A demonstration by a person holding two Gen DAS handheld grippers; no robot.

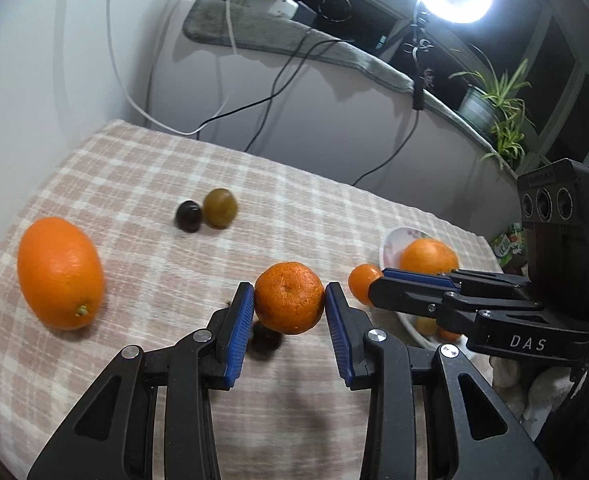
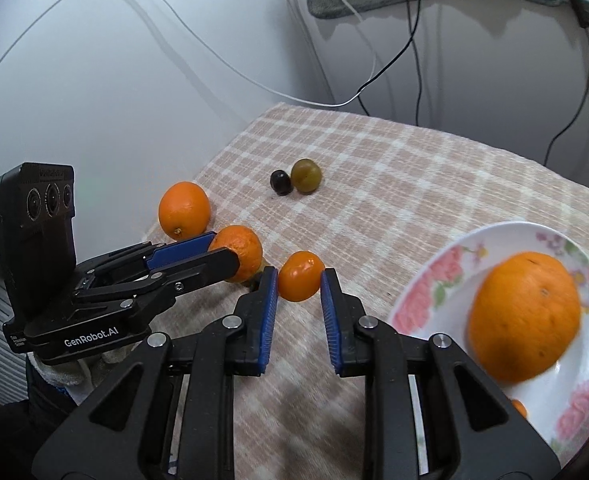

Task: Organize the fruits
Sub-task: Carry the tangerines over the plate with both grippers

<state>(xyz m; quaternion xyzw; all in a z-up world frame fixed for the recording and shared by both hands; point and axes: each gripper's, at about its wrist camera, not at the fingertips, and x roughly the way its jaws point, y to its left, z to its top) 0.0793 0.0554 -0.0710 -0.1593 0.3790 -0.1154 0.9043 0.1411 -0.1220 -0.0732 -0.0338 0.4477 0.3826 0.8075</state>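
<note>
Gripping a mandarin (image 1: 289,298) in the left tool (image 1: 289,308) — both blue pads pressing its sides, fruit seemingly lifted just off the checked desk (image 1: 134,184), a dark grape (image 1: 265,340) lying beneath. Bracketing a small kumquat (image 2: 299,276) with the right tool (image 2: 296,288), pads close on either side but a gap showing, so open and not yet clamped. Sitting already on the flowered plate (image 2: 434,276) — one orange (image 2: 524,316). Waiting on the desk farther off: a big orange (image 1: 60,272), a black grape (image 1: 188,216) touching a green one (image 1: 220,207). Looking like mid-collection; next, probably squeezing the kumquat gently, then carrying both fruits over the plate rim without knocking the orange.
</note>
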